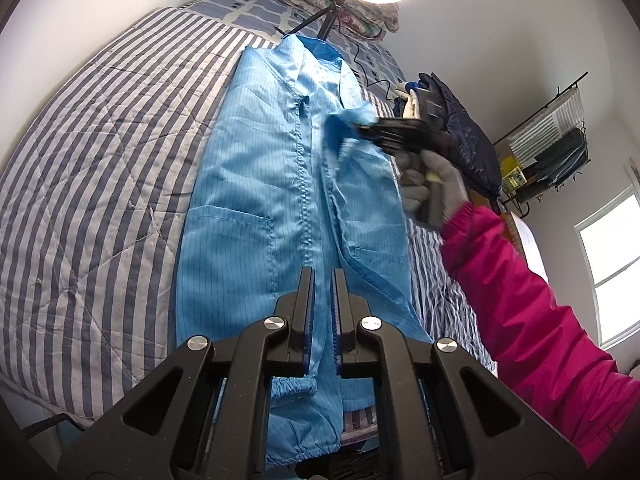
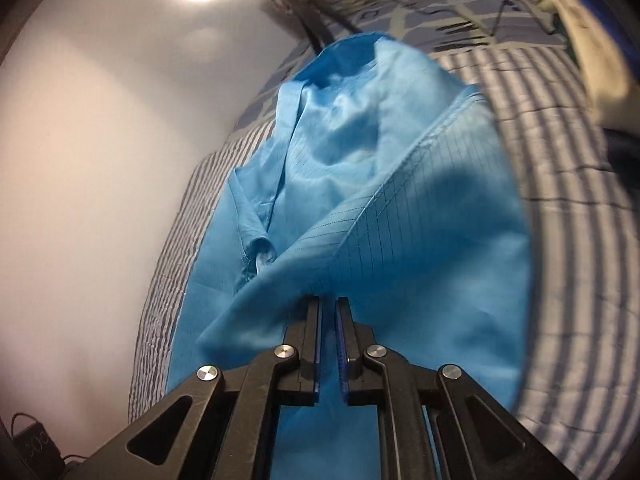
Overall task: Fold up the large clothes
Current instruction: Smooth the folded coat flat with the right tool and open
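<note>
1. Bed with blue-and-white striped quilt (image 1: 100, 152): I see it carrying everything.
2. Light-blue pinstriped zip-front work garment (image 1: 256, 184): lies lengthwise on the bed.
3. My left gripper (image 1: 322, 280): jaws narrow, pinching the garment's hem edge.
4. My right gripper (image 2: 329, 307): jaws narrow, clamped on a lifted fold of the garment, held by a grey-gloved hand (image 1: 436, 184) in a pink sleeve (image 1: 532, 312).

Blue zip-front coat (image 1: 256, 184) flat on bed, rt sleeve lifted.

A striped quilted bed (image 1: 100, 128) carries the blue coat (image 1: 256, 184) laid flat.
</note>
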